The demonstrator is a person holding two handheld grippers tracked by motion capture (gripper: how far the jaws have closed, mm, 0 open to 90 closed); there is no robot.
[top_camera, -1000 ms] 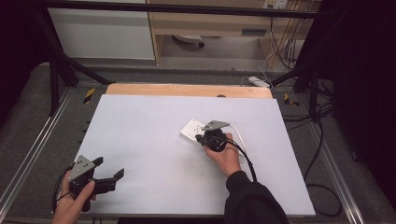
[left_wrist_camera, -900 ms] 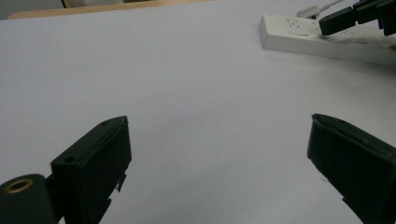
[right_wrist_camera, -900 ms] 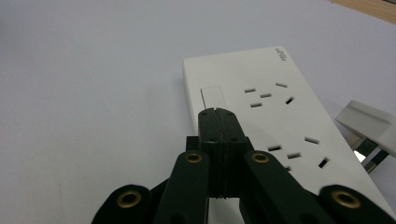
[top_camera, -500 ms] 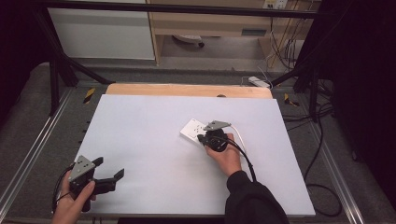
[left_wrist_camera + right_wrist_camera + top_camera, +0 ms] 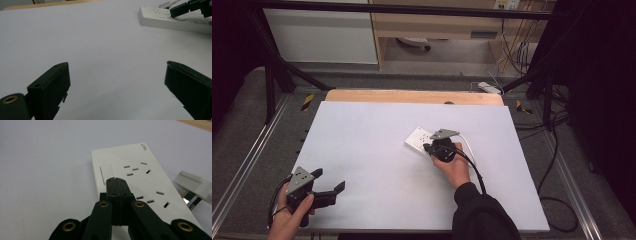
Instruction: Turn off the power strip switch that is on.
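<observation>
Table: we see 1 white-topped table with a wooden far edge.
Strip: 1 flat white plastic power strip lies mid-table, long axis running away from the right jaws; 1 rocker switch, 2 socket groups.
Right gripper: nearer, jaws pressed together holding nothing, tips just short of the switch.
Left gripper: jaws wide, well apart from the strip.
Plug: 1 white plug beside the strip.

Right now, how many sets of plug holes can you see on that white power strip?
2 sets show on the power strip: one at its far end beside the switch, one nearer, right of the shut right gripper. More may be hidden under the gripper.
</observation>
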